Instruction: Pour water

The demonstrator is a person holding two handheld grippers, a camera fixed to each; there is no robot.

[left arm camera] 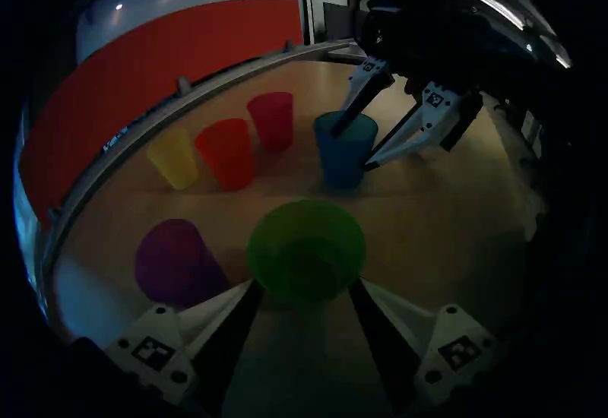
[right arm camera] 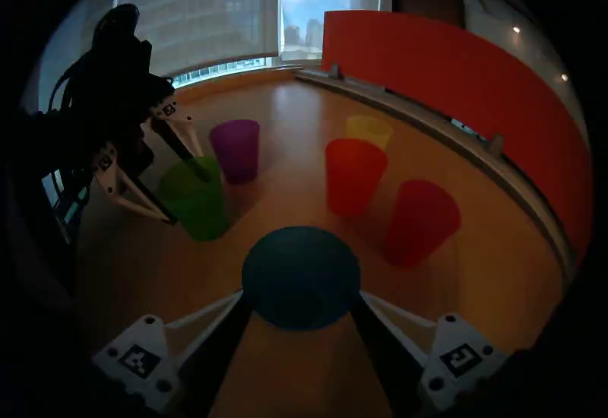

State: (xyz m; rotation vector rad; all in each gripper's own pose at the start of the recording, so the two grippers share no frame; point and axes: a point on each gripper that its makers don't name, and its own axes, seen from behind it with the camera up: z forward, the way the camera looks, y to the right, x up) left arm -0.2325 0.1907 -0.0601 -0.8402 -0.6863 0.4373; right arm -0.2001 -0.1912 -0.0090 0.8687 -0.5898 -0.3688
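Left claw (left arm camera: pixel 304 285) and right claw (right arm camera: pixel 300 295) are white, black-lined, square-tagged.

An office-like room high in a city building is suggested. Through the far window (right arm camera: pixel 319 0), tall towers (right arm camera: pixel 300 34) and sky are seen, with a roller blind (right arm camera: pixel 197 15) drawn to its left. A long wooden surface (right arm camera: pixel 289 114) is bordered by a red divider panel (right arm camera: pixel 471 76), and strip ceiling lights (left arm camera: pixel 486 0) are seen overhead.

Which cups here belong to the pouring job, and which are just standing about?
In use: green cup in the left gripper; blue cup in the right gripper.
Just standing about: purple cup, yellow cup, orange-red cup, crimson cup.
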